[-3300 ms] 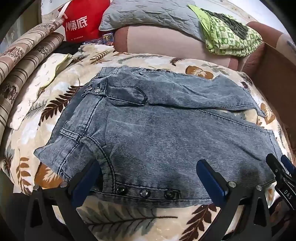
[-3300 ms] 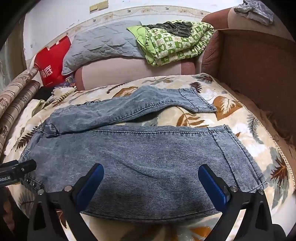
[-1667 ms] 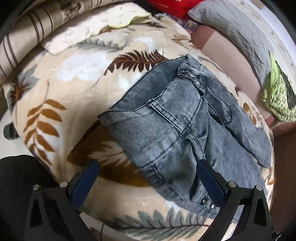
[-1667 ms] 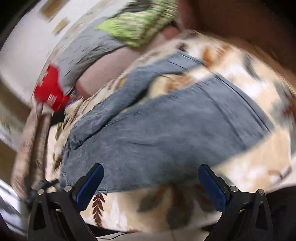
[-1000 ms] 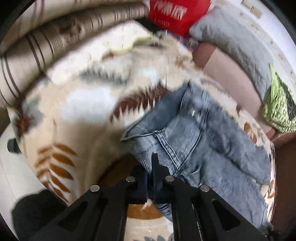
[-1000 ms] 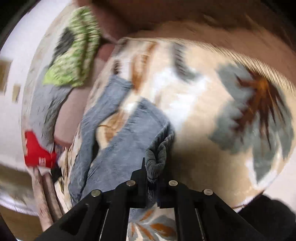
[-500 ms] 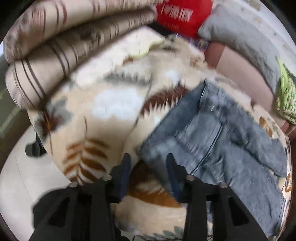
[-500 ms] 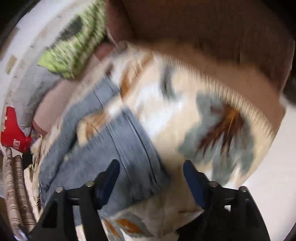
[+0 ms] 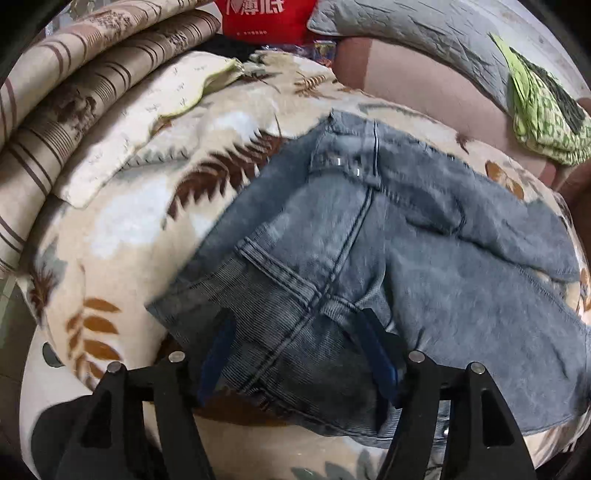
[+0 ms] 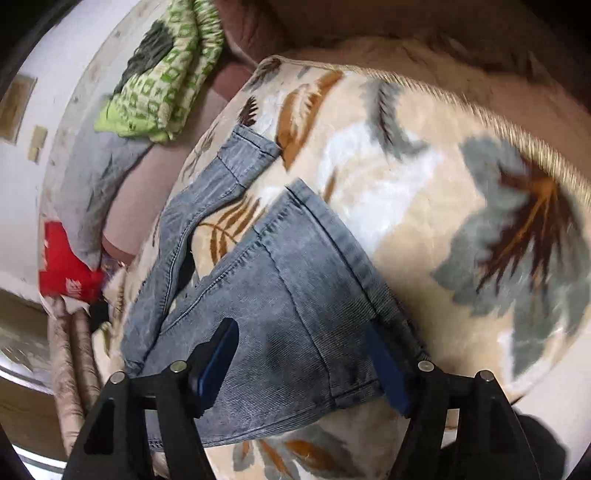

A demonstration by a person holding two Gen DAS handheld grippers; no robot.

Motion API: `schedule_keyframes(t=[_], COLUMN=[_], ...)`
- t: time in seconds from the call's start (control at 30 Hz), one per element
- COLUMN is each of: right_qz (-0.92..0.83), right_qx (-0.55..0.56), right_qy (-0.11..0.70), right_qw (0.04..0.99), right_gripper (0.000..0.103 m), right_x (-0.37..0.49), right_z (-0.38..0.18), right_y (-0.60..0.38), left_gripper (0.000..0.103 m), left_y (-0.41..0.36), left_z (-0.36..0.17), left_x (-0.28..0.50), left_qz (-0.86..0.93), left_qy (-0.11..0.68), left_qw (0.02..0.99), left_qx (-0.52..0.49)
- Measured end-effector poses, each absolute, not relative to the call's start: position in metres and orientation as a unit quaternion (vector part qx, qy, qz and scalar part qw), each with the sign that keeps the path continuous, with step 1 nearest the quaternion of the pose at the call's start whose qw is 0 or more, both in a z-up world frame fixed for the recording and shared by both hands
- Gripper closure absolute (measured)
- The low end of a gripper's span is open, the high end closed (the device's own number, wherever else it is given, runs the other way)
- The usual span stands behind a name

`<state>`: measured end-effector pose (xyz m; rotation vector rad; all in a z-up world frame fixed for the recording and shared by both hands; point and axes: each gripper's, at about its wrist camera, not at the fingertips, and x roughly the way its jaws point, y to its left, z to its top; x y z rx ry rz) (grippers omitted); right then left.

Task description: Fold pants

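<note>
The jeans [image 9: 424, 258] lie flat on a leaf-patterned blanket [image 9: 122, 229] spread over a cushioned seat. In the left wrist view the waistband end is nearest the camera, and the garment runs away to the right and rearward; one leg is folded across the top, its edge lying diagonally over the lower layer. In the right wrist view the jeans [image 10: 280, 302] show their other end: a hemmed leg opening lies nearest the camera, and a second, narrower leg angles off toward the upper left, apart from the first with blanket [image 10: 424, 206] showing between them. The long axis runs from the left gripper's end to the right gripper's end, along the front edge of the seat.

The left gripper [image 9: 297, 354] has its jaws spread, having just been opening; the waistband corner lies between the blue pads, but they do not press on it. The right gripper [image 10: 303, 363] has its jaws spread likewise, having opened just now; the leg hem lies between them, unclamped.

Surroundings: behind the seat, a pink backrest [image 9: 417, 88] carries a grey quilted cushion [image 9: 413, 26] and a green patterned cloth [image 9: 543, 118]. A red bag with white lettering [image 9: 266, 16] stands at the rear. Striped rolled bedding [image 9: 62, 85] lies at the left, beside a pale cushion [image 9: 147, 122]. A white wall [image 10: 40, 122] rises behind.
</note>
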<state>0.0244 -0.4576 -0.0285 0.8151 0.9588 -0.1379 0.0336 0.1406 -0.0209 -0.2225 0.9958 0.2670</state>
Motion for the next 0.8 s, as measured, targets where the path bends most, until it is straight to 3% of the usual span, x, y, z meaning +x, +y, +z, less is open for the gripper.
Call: schedule_keyframes(t=[0.17, 0.37, 0.53, 0.57, 0.6, 0.67, 0.8], right_qz=[-0.045, -0.057, -0.066, -0.064, -0.063, -0.061, -0.061], right_qx=[0.362, 0.354, 0.339, 0.339, 0.338, 0.334, 0.334], right_qy=[0.428, 0.450, 0.473, 0.475, 0.477, 0.487, 0.493], right_qw=[0.827, 0.818, 0.810, 0.810, 0.809, 0.805, 0.801], right_gripper=[0.029, 0.029, 0.029, 0.029, 0.029, 0.029, 0.030], right_x=[0.073, 0.168, 0.209, 0.211, 0.214, 0.218, 0.220], right_z=[-0.005, -0.022, -0.038, -0.041, -0.044, -0.052, -0.058], right_y=[-0.462, -0.491, -0.496, -0.495, -0.494, -0.492, -0.492], left_gripper=[0.032, 0.033, 0.033, 0.037, 0.053, 0.069, 0.071], left_y=[0.155, 0.198, 0.201, 0.199, 0.198, 0.192, 0.182], left_z=[0.013, -0.009, -0.022, -0.027, -0.033, -0.041, -0.037], left_x=[0.068, 0.132, 0.168, 0.176, 0.183, 0.192, 0.195], left_qz=[0.106, 0.080, 0.082, 0.073, 0.069, 0.057, 0.057], left_qy=[0.436, 0.452, 0.468, 0.480, 0.492, 0.515, 0.518], left_qw=[0.882, 0.843, 0.839, 0.833, 0.827, 0.815, 0.821], left_qx=[-0.143, -0.279, -0.264, -0.265, -0.264, -0.259, -0.232])
